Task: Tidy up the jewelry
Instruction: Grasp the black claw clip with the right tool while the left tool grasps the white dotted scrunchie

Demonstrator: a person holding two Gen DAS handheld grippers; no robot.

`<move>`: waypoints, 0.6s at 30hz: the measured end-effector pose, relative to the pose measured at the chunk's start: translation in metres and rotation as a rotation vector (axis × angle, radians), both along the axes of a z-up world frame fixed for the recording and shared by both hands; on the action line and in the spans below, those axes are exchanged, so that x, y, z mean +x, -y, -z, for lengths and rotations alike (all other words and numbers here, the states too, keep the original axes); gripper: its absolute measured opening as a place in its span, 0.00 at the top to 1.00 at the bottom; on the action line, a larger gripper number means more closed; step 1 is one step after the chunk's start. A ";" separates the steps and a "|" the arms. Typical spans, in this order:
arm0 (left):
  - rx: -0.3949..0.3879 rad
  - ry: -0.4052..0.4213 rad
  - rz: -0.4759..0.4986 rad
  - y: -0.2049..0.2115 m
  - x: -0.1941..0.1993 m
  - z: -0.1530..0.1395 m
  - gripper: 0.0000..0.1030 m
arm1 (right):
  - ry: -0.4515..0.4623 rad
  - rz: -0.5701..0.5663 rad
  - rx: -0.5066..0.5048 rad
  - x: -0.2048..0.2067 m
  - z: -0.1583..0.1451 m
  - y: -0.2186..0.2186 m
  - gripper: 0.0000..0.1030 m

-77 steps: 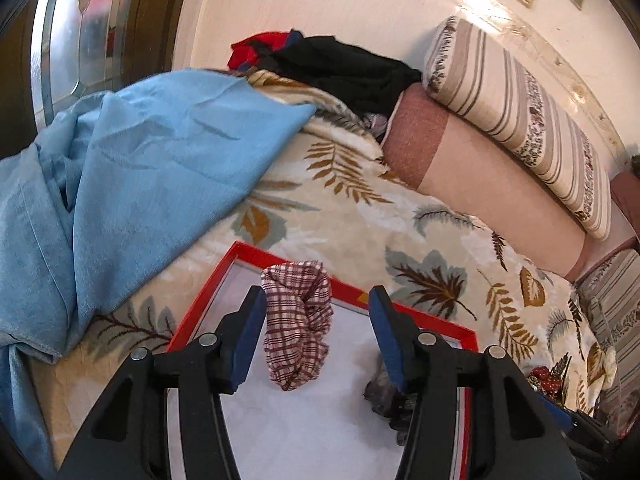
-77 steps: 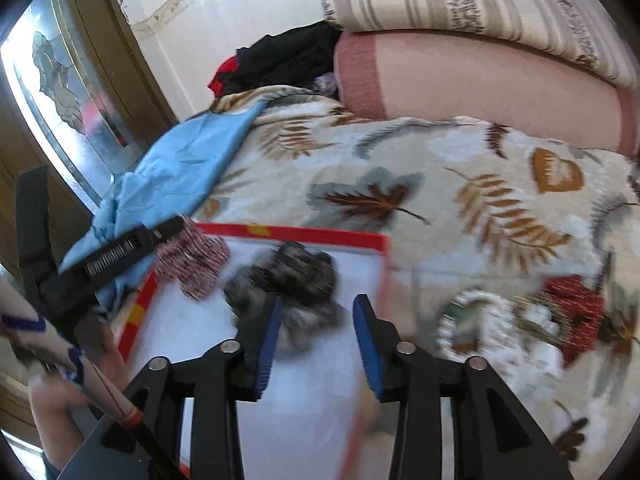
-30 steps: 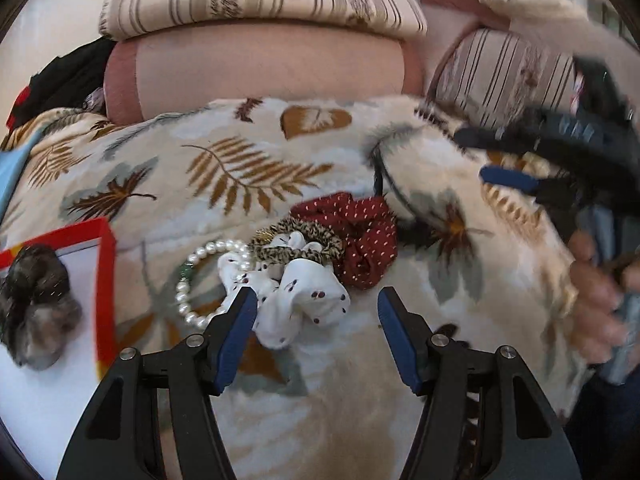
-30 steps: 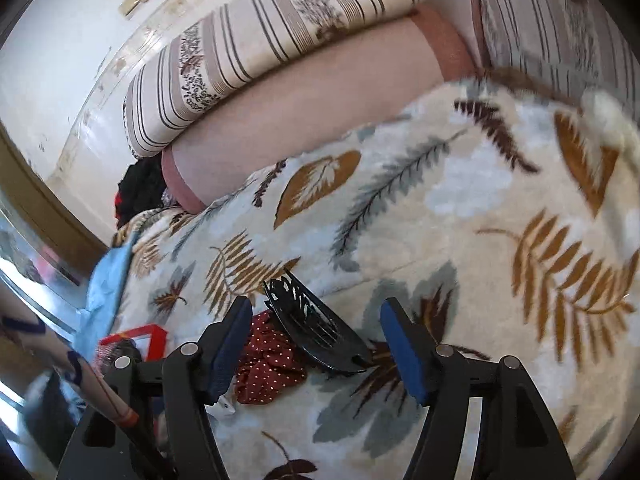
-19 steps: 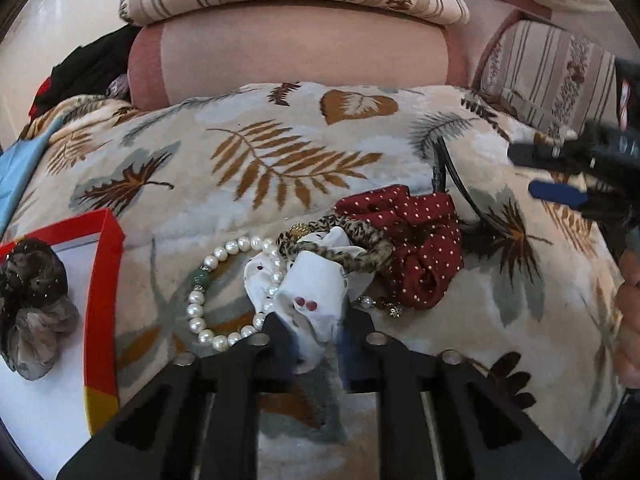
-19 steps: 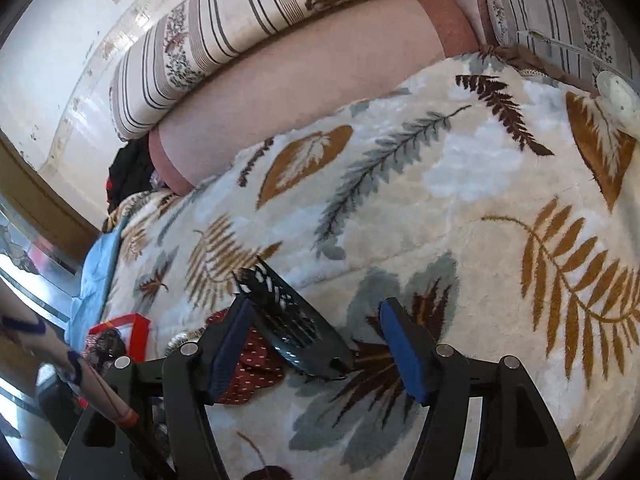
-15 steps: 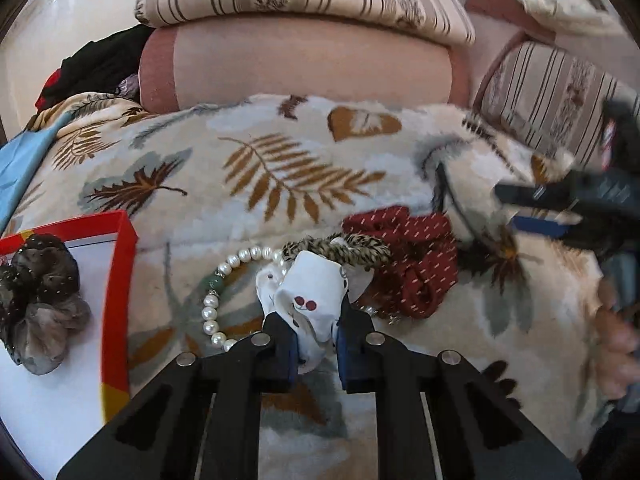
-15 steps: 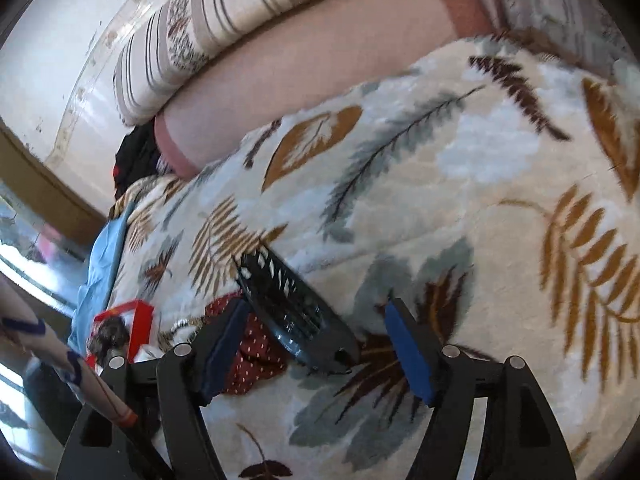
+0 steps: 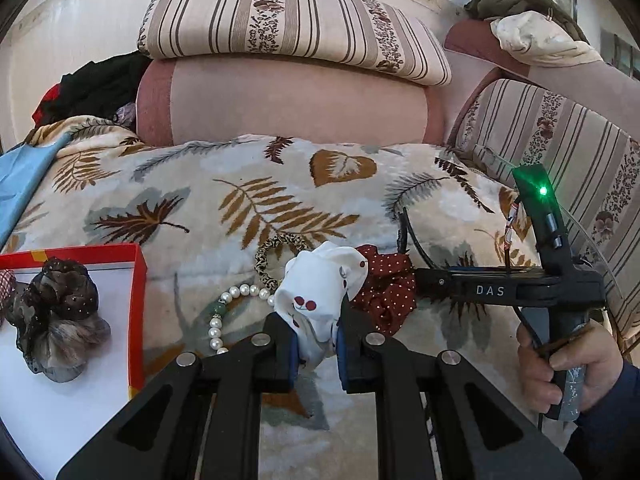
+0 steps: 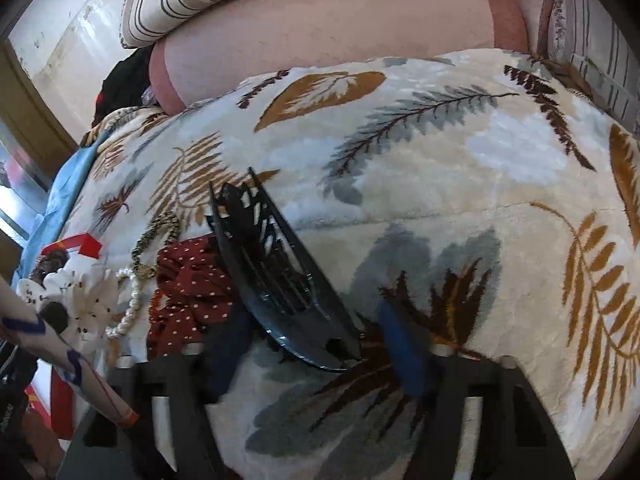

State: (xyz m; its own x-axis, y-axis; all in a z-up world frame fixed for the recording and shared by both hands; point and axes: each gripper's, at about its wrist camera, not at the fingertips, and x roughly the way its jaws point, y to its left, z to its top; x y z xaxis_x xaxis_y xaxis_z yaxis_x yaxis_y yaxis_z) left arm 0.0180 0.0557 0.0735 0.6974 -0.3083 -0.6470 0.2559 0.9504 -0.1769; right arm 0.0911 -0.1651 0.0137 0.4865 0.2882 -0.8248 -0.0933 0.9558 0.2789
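Where leaf-print blanket [image 9: 248,184] spreads, red-rimmed tray [image 9: 136,280] sits at 9 o'clock; left gripper [image 9: 316,344] pinches white cherry scrunchie [image 9: 320,280]; right gripper [image 10: 316,360] jaws closing around black hair claw [image 10: 276,276], pads not yet pressing.

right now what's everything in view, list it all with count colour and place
white scrunchie: 1, white with red cherries, pinched in the left gripper
red scrunchie: 1, dark red, white dots, on the blanket right of the white one
leopard hair tie: 1, tan and black, behind the white scrunchie
pearl bracelet: 1, white, one green bead, on the blanket beside the tray
hair claw: 1, black, between the right gripper's fingers
tray: 1, red rim, white floor, far left
dark scrunchie: 1, brown-black, in the tray
blanket: 1, cream, leaf print
left gripper: black, shut
right gripper: black, closing
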 end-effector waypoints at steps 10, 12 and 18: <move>-0.002 0.002 -0.014 -0.003 -0.001 -0.001 0.86 | -0.003 0.048 0.188 -0.005 -0.012 0.020 0.65; 0.000 0.003 -0.016 -0.003 -0.001 -0.001 0.86 | -0.018 0.061 0.231 -0.005 -0.010 0.024 0.65; -0.005 0.000 -0.017 -0.004 -0.001 -0.002 0.86 | -0.130 0.157 0.444 -0.006 0.010 0.048 0.64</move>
State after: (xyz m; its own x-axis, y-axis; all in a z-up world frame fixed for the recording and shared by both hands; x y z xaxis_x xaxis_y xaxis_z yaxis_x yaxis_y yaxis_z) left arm 0.0170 0.0597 0.0751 0.7022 -0.2997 -0.6459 0.2400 0.9536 -0.1816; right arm 0.0846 -0.2132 0.0040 0.4535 0.5575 -0.6954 0.1055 0.7412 0.6629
